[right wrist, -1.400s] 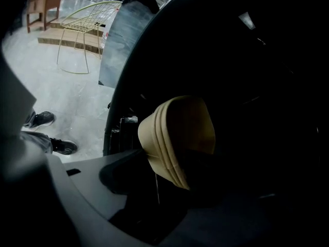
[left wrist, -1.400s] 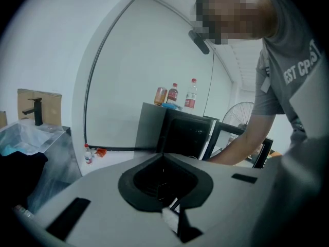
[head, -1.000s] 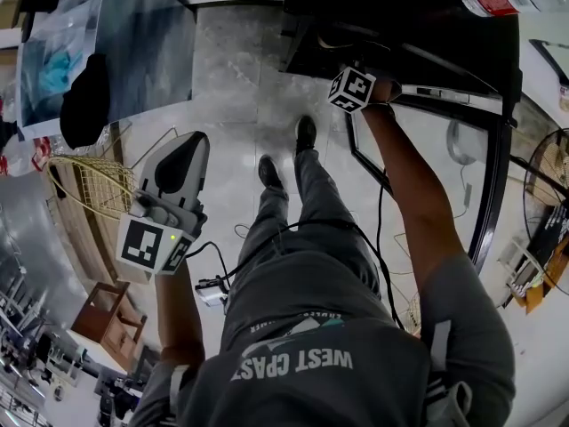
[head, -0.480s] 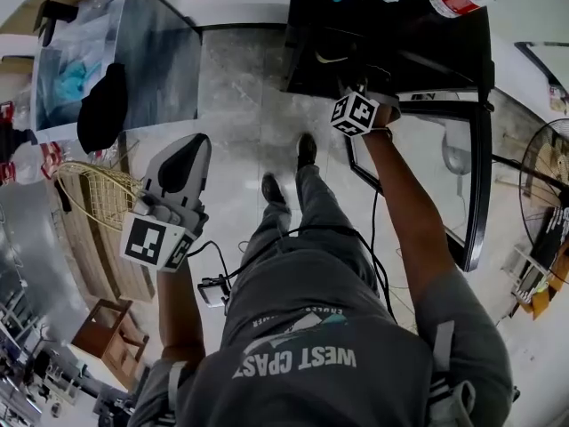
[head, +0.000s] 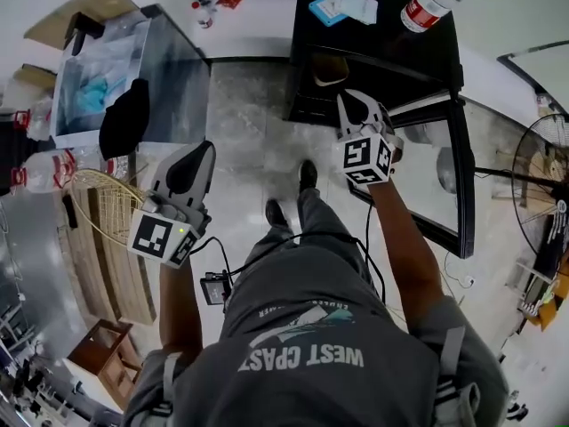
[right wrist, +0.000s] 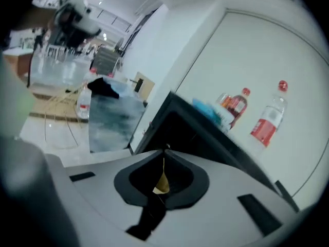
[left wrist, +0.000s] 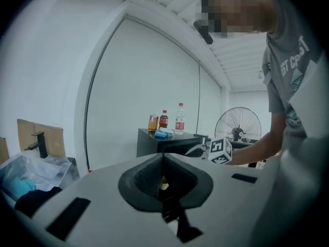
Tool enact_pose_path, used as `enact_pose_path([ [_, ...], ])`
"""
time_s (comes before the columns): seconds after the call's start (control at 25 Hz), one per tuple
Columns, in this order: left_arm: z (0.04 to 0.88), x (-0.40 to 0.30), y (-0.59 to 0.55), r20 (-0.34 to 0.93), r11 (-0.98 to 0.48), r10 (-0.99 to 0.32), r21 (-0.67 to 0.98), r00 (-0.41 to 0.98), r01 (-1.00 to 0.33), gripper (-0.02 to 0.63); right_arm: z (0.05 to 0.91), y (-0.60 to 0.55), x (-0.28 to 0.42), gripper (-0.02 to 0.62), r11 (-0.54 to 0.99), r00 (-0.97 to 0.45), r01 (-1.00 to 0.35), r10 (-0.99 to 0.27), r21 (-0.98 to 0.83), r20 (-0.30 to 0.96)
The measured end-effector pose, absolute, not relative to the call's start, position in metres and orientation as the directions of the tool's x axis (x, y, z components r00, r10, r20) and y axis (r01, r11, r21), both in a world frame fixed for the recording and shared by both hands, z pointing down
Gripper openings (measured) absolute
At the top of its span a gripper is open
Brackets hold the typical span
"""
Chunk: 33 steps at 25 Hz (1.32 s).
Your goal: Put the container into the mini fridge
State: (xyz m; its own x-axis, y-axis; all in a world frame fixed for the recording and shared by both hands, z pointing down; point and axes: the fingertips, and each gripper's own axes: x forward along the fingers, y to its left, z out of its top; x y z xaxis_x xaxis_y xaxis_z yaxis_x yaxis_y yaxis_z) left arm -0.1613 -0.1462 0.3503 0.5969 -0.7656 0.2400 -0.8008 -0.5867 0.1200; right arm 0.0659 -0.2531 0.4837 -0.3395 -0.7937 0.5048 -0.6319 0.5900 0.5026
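The black mini fridge [head: 378, 47] stands ahead with its glass door [head: 440, 172] swung open to the right. A tan shape [head: 329, 68] shows inside the opening; I cannot tell what it is. My right gripper [head: 349, 100] hangs just in front of the opening, jaws shut and nothing between them. In the right gripper view its shut tips [right wrist: 165, 151] point at the dark fridge interior [right wrist: 177, 122]. My left gripper [head: 197, 149] is held out at the left, away from the fridge, jaws [left wrist: 163, 156] shut and empty.
Bottles [head: 431, 3] and a blue packet [head: 342, 7] sit on the fridge top. A clear bin [head: 111, 65] with a black cloth stands at the left, with a wire basket [head: 98, 207] below it. A floor fan [head: 542, 185] is at the right, past the open door.
My right gripper has drawn back out of the fridge opening towards the person's body. The left gripper has barely moved. The head view has tipped forward.
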Motion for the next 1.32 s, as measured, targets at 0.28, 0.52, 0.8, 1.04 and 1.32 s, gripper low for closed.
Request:
enact_pose_path([
  [0.28,0.33,-0.166,-0.134,0.204,-0.609,-0.765,0.082,0.612,-0.789,0.017,0.349,-0.191,0.024,0.028,0.658,-0.564,-0.733,-0.731,0.175,0.385],
  [0.52,0.307,-0.158,-0.12,0.169,-0.63,-0.758,0.06,0.63,-0.774,0.017,0.284,-0.142,0.023,0.026,0.716,-0.669,-0.696,-0.671,0.046,0.319],
  [0.8,0.291,-0.153,-0.105,0.143,-0.65,-0.747,0.05,0.65,-0.758,0.017,0.251,-0.107,0.032,0.026,0.724,-0.688,-0.689,-0.669,0.035,0.281],
  [1.04,0.283,-0.151,-0.088,0.129,-0.662,-0.739,0.05,0.662,-0.748,0.017,0.238,-0.084,0.037,0.026,0.708,-0.673,-0.705,-0.688,0.046,0.271],
  [1.32,0.29,-0.153,-0.081,0.133,-0.663,-0.737,0.047,0.663,-0.747,0.017,0.243,-0.081,0.036,0.026,0.703,-0.667,-0.709,-0.695,0.057,0.268],
])
